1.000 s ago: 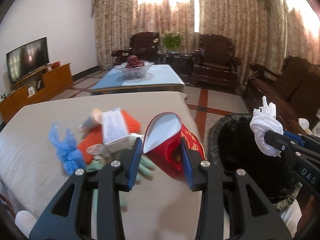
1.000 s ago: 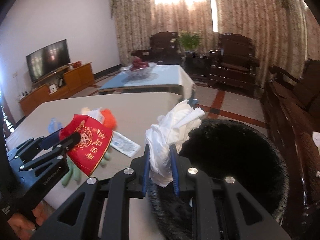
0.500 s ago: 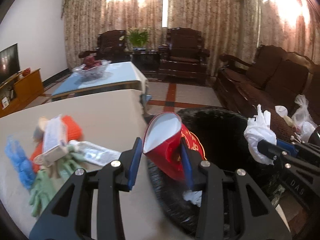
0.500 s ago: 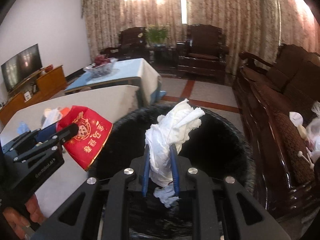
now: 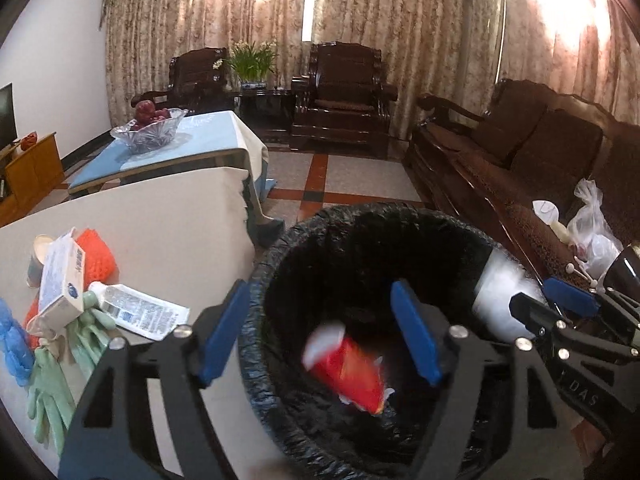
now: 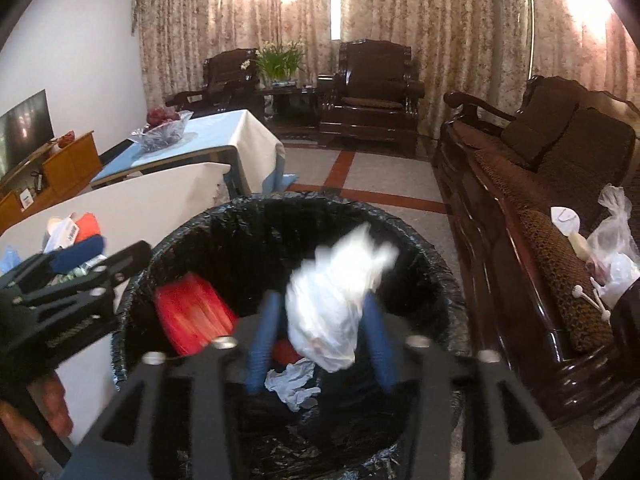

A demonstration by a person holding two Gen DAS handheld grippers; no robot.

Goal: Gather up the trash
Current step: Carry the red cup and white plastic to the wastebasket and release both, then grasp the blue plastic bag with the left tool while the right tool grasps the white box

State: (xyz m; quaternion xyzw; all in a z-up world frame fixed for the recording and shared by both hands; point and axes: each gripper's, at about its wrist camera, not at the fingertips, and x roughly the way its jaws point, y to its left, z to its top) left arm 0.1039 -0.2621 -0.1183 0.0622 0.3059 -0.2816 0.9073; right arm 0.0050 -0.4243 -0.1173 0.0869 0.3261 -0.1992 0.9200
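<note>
A black-lined trash bin stands beside the white table. My left gripper is open above the bin; the red packet is blurred, falling free inside the bin, and also shows in the right wrist view. My right gripper is open over the bin; the crumpled white tissue is blurred between its spread fingers, dropping. A white scrap lies on the bin's bottom.
On the table lie a white box, an orange sponge, a plastic wrapper, green gloves and a blue glove. A dark sofa with plastic bags is at right.
Both grippers moved over the bin and opened. The red packet and the white tissue left the fingers and are falling into the bin.
</note>
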